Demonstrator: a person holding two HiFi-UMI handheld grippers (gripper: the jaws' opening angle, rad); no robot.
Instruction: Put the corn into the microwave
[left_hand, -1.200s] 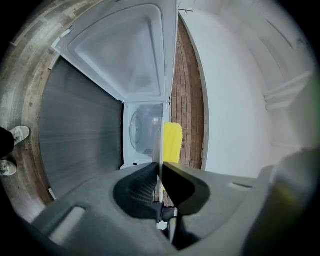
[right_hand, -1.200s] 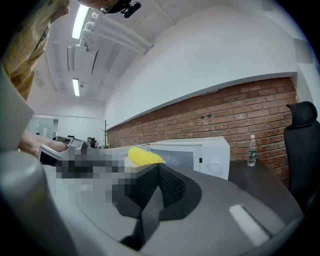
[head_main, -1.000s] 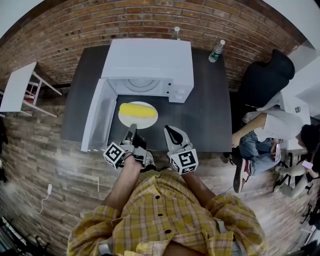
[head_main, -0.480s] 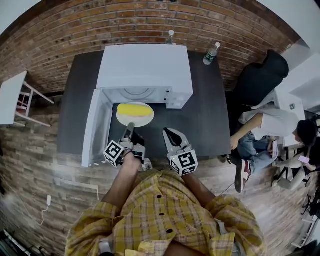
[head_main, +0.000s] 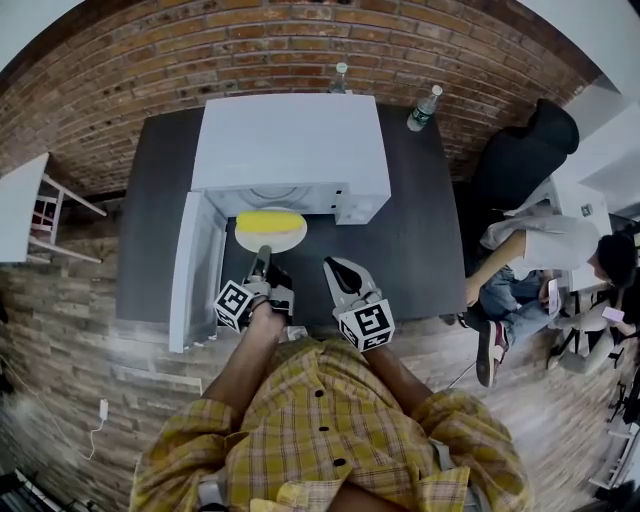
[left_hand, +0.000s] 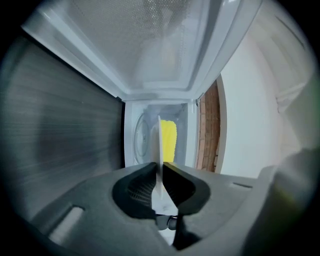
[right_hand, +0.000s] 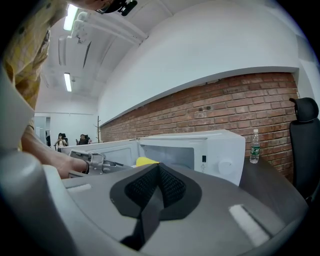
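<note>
A yellow corn cob lies on a white plate at the mouth of the white microwave, whose door stands swung open to the left. My left gripper is shut on the plate's near rim. In the left gripper view the plate shows edge-on between the pads of the left gripper, with the corn in front of the microwave cavity. My right gripper hovers beside it to the right, shut and holding nothing; the right gripper faces the microwave.
Two bottles stand at the back of the dark table. A black chair and a seated person are at the right. A white stand is at the left.
The plate with the corn has moved forward, and its far edge now sits under the microwave's front. Both grippers have advanced toward the microwave.
</note>
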